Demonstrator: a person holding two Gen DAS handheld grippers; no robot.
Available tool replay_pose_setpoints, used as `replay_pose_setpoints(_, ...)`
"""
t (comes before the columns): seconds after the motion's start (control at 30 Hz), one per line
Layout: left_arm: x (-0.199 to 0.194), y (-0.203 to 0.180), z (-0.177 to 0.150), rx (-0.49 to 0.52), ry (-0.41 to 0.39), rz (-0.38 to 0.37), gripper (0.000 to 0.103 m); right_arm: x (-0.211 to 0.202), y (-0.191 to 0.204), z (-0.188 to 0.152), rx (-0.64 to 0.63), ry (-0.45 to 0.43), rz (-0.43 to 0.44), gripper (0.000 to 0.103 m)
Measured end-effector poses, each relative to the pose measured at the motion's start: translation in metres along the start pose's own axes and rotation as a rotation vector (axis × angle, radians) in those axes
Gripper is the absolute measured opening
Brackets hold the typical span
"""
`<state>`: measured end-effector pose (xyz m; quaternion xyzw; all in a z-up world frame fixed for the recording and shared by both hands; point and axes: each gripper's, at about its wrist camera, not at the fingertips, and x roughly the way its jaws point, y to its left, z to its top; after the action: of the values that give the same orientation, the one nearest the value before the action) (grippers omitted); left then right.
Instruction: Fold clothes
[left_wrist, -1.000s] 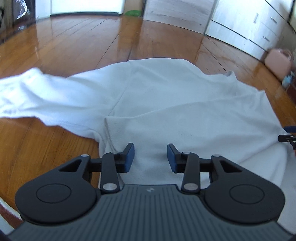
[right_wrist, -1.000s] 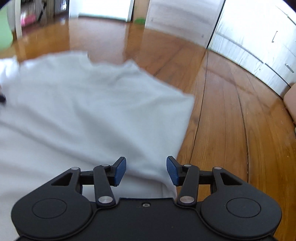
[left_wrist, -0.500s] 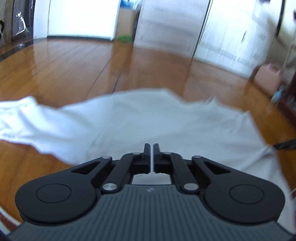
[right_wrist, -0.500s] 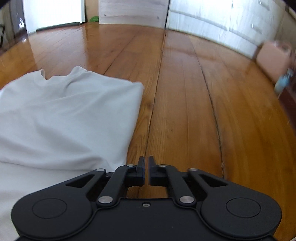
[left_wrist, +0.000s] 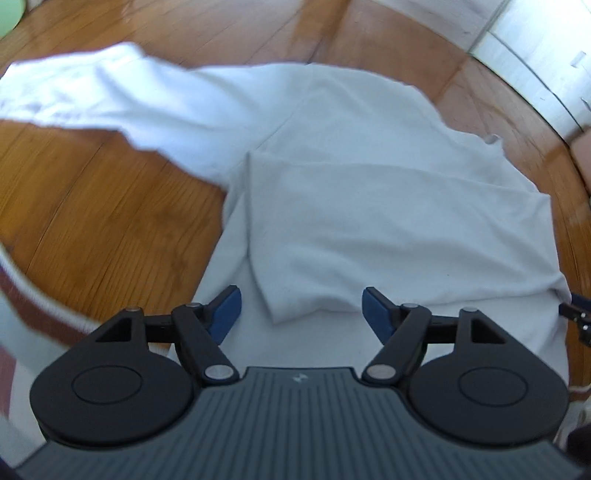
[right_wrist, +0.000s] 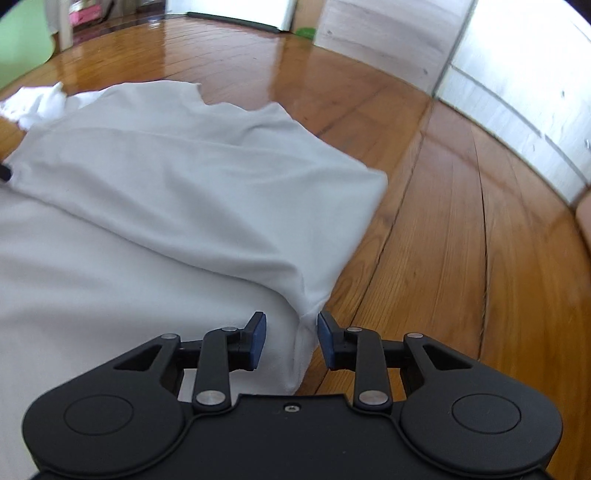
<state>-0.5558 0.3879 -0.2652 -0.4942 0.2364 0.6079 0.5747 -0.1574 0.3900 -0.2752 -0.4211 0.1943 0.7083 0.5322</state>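
A white shirt (left_wrist: 369, 206) lies spread on the wooden floor, its near part doubled over into a flap and one sleeve (left_wrist: 92, 92) trailing off to the far left. My left gripper (left_wrist: 301, 314) hangs over the near hem. Its jaws are opening, and the flap's corner lies between the blue pads (left_wrist: 225, 314) untouched. In the right wrist view the shirt (right_wrist: 166, 192) fills the left half. My right gripper (right_wrist: 291, 339) sits at the shirt's right edge, jaws opening, with the folded side edge between the pads but not pinched.
Wooden floor (right_wrist: 461, 240) stretches to the right of the shirt. White cabinets (right_wrist: 517, 74) line the far right wall. A green object (right_wrist: 18, 55) stands at the far left. The right gripper's tip (left_wrist: 576, 317) shows at the left wrist view's right edge.
Both grippers closed to shut half a second ago and have since opened again. Both views have shifted, and the left one has rolled, so the shirt now sits tilted in it.
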Motion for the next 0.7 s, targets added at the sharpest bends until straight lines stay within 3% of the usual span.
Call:
replay_pose_setpoints(0.17, 0.004, 0.01, 0.0, -0.106, -0.003, -0.099, 0.094, 0.018, 0.006, -0.001, 0.023, -0.032, -0.081, 0.035)
replay_pose_setpoints(0.37, 0.009, 0.016, 0.009, -0.169, -0.067, -0.153, 0.094, 0.015, 0.005, 0.008, 0.073, -0.11, -0.119, 0.035)
replay_pose_setpoints(0.43, 0.01, 0.015, 0.009, -0.163, -0.068, -0.215, 0.067, 0.017, 0.003, 0.01, 0.078, -0.119, -0.144, 0.035)
replay_pose_setpoints(0.47, 0.012, 0.014, 0.009, -0.164, -0.054, -0.245, 0.049, 0.017, 0.002, 0.011, 0.088, -0.118, -0.148, 0.035)
replay_pose_setpoints(0.57, 0.016, 0.009, 0.006, -0.159, -0.044, -0.289, 0.045, 0.016, -0.002, 0.011, 0.129, -0.109, -0.137, 0.035)
replay_pose_setpoints(0.63, 0.017, 0.001, 0.006, -0.105, -0.07, -0.241, 0.045, 0.017, -0.001, 0.011, 0.129, -0.108, -0.139, 0.035)
replay_pose_setpoints(0.7, 0.016, -0.007, 0.007, -0.036, -0.1, -0.145, 0.048, 0.019, 0.001, 0.01, 0.11, -0.108, -0.148, 0.035)
